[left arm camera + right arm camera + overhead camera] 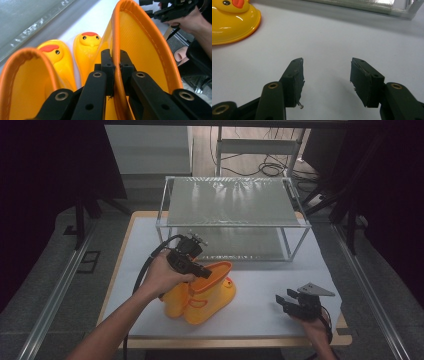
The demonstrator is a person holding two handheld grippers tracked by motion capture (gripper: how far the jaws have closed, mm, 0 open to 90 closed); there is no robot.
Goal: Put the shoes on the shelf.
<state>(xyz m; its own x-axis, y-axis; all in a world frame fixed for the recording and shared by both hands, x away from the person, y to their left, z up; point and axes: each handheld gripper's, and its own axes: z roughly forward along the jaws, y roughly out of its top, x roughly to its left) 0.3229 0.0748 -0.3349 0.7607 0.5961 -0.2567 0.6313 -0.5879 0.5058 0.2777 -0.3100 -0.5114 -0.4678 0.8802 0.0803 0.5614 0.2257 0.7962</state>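
Pair of yellow duck-faced rubber boots [200,297], orange-trimmed at the openings, side by side on the white table, toes with red combs and black eyes. Right-hand boot's cuff [117,37] pinched between black jaws, shaft tilted.

Left forearm reaches forward from the bottom edge, its hand [161,275] wrapped round the left gripper [206,273], whose jaws are pressed together on a thin orange rim, one jaw each side. Right hand [314,326] sits low at the near right, holding the right gripper [326,75] apparently just above the surface, jaws spread wide apart with nothing between
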